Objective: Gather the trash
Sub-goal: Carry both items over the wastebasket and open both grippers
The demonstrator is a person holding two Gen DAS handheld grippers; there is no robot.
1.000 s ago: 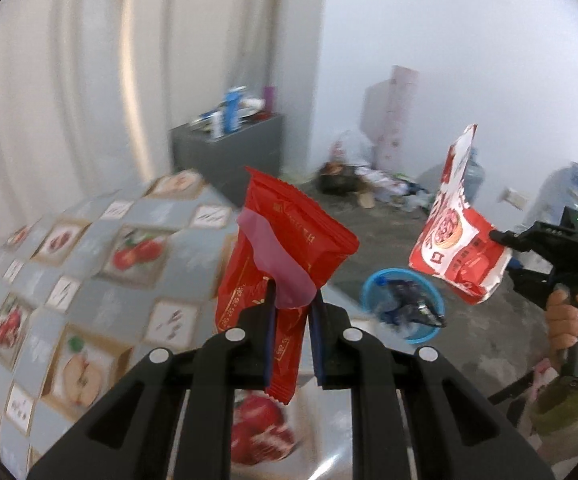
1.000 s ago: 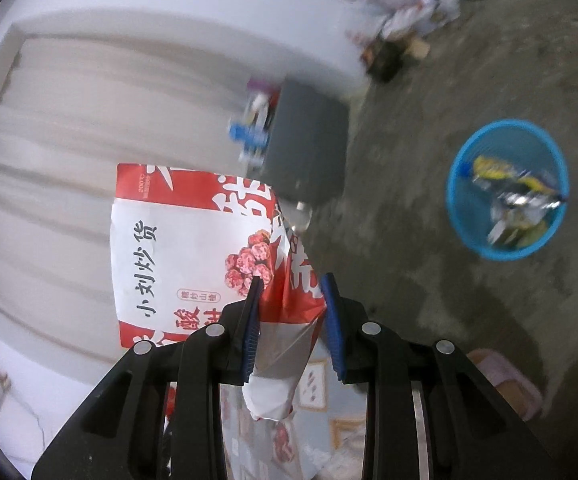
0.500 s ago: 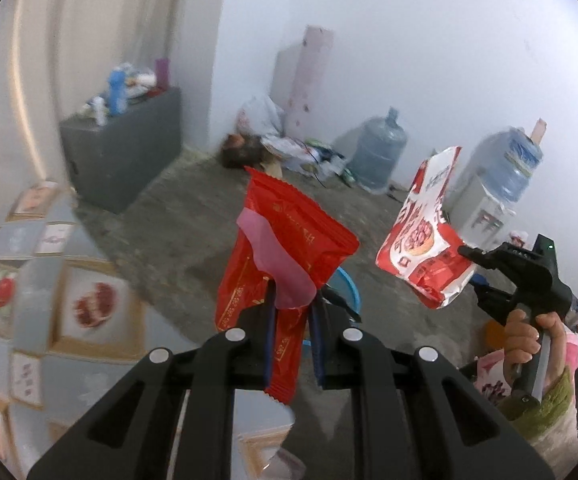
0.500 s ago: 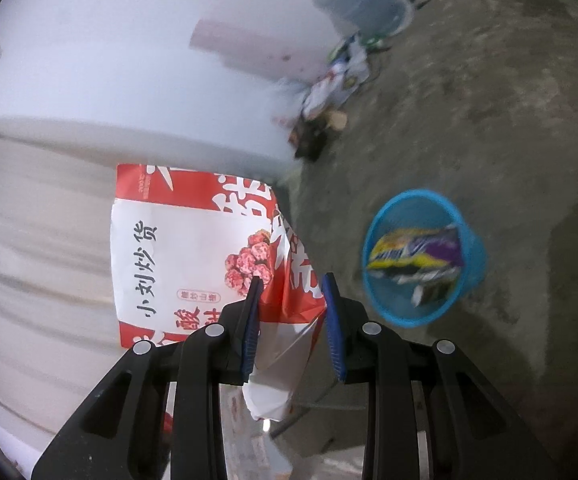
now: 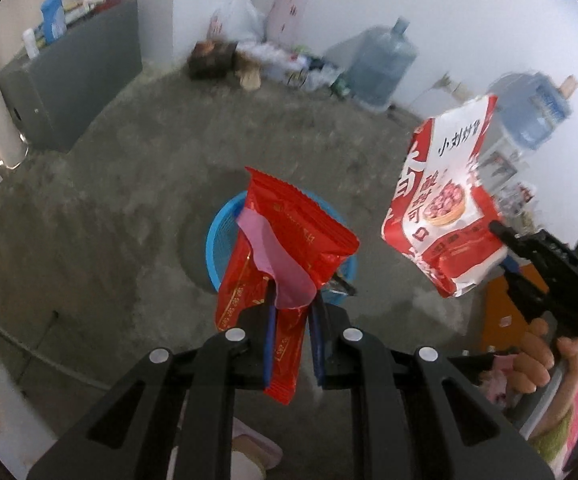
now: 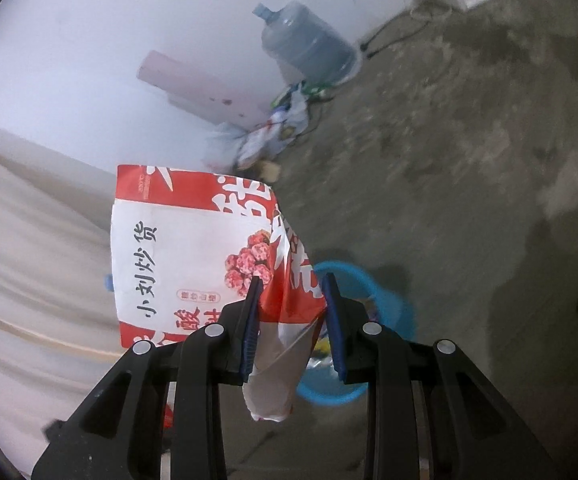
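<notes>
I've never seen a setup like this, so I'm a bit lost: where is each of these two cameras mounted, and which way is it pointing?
Left wrist view: sits on the left gripper, looking along its fingers down at the floor and blue basket; it grips a red wrapper. The person's right hand and right gripper show at right.
Right wrist view: sits on the right gripper, tilted toward floor and wall; it grips a red-and-white snack bag.
Shared: the basket, the snack bag, a water jug by the wall.

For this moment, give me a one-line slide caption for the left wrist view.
Left gripper holds red wrappers above the blue basket; right gripper carries a red-and-white snack bag alongside.
</notes>
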